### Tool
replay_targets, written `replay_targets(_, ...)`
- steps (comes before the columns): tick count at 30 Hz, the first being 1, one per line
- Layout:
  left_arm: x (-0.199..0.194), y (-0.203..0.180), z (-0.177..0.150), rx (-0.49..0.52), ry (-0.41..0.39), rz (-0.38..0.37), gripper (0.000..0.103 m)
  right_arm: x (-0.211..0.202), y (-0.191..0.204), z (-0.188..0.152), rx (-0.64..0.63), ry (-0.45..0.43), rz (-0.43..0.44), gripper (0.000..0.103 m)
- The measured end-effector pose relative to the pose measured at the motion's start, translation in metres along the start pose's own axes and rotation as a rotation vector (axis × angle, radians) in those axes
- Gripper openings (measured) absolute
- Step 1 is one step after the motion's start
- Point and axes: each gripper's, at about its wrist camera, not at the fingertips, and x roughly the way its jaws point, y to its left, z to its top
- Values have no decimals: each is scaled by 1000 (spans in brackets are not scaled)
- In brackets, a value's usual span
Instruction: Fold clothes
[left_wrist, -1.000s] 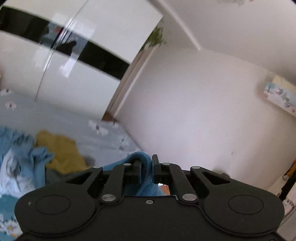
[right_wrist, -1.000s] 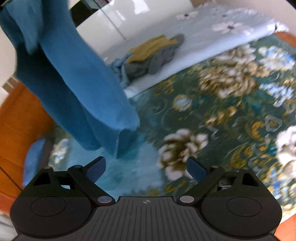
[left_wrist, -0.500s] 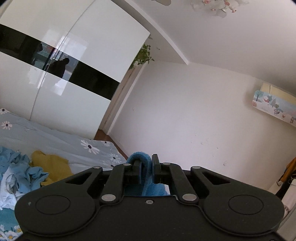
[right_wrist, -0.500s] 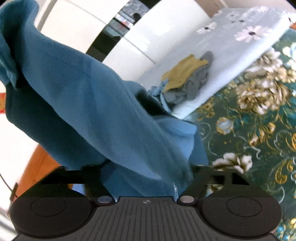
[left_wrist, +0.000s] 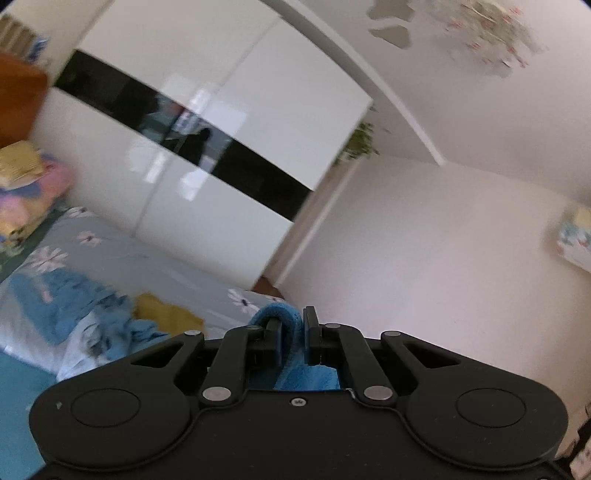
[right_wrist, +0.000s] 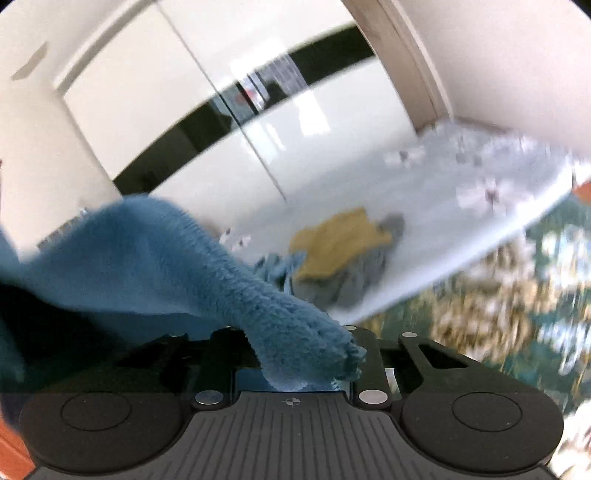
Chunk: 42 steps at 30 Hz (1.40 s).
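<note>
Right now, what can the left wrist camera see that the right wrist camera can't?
Only the left wrist view shows the ceiling lamp, the stacked bedding and the left gripper shut on the blue garment. Only the right wrist view shows the green floral cover and the garment draped over the right gripper. Both show the wardrobe, the yellow garment and the pale sheet.

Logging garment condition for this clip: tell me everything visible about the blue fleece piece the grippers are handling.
The blue fleece garment is a soft, fuzzy, plush-looking fabric, mid to deep blue. It is lifted off the bed. A rolled edge is pinched in the left gripper, whose jaws are closed on it. In the right wrist view it drapes from upper left down over the right gripper, hiding its fingertips, ending in a frayed-looking corner. Its overall shape is not visible.
</note>
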Motion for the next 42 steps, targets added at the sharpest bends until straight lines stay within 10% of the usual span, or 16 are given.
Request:
replay_targets(20, -117, 15, -77, -143, -3, 163, 7, -117, 50, 21, -269, -41, 84, 21)
replay_targets(42, 32, 214, -115, -203, 290, 448, 9, 124, 82, -27, -270, 318, -210, 21)
